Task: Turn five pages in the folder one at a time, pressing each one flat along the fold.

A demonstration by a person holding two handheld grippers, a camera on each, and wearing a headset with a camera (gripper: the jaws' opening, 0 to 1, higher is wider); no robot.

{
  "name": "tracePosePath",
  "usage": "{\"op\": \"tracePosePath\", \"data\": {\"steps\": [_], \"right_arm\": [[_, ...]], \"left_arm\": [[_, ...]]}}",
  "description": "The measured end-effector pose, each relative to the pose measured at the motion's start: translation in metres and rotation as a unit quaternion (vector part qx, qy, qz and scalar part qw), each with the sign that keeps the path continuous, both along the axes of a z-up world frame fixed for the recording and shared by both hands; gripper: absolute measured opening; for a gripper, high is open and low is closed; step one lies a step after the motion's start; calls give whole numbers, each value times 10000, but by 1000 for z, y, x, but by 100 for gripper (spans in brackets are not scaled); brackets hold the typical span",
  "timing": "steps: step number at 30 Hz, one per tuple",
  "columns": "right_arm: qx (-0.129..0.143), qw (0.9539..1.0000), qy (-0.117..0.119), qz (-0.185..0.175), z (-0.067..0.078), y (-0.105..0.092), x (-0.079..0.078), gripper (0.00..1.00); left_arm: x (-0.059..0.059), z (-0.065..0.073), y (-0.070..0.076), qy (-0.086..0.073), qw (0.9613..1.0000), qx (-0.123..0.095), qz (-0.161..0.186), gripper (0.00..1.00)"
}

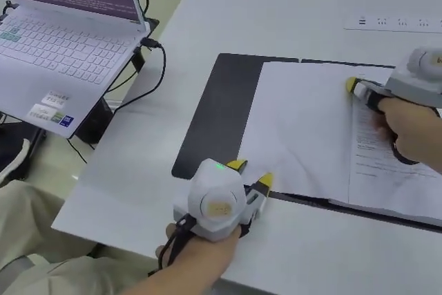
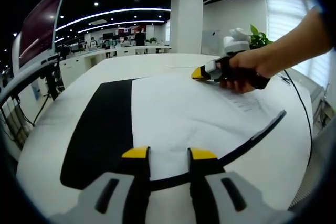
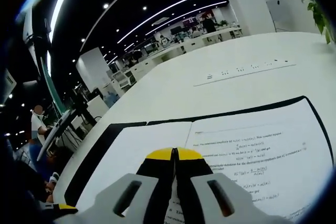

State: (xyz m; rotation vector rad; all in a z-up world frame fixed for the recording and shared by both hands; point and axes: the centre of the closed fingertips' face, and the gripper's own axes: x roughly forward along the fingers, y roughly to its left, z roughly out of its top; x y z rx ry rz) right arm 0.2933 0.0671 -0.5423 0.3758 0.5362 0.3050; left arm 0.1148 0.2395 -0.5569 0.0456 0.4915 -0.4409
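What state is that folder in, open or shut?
Open. The black folder lies spread flat on the table, with a blank page beside a printed page.

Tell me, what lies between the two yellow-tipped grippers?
A blank white page of the folder spans the stretch from the left gripper to the right gripper, nothing resting on it; the head view shows this.

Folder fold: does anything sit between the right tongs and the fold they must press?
Nothing visible. The right tongs, shut, sit at the far end of the fold, which runs bare to the near edge. The left tongs sit clear of it, at the near edge of the turned page.
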Motion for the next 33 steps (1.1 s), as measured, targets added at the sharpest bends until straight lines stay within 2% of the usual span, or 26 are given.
{"op": "tracePosePath", "data": {"steps": [10, 16, 25, 33], "right_arm": [[87, 9999, 104, 99, 3, 9, -36, 0], [254, 9993, 171, 197, 5, 14, -59, 0], [358, 9987, 231, 280, 6, 19, -93, 0], [343, 9982, 277, 406, 6, 27, -125, 0]], "left_arm": [[0, 1, 0, 3, 10000, 2, 1, 27], [0, 0, 0, 17, 10000, -4, 9, 28], [0, 1, -1, 31, 10000, -14, 20, 28], [0, 1, 0, 29, 10000, -29, 26, 28]]}}
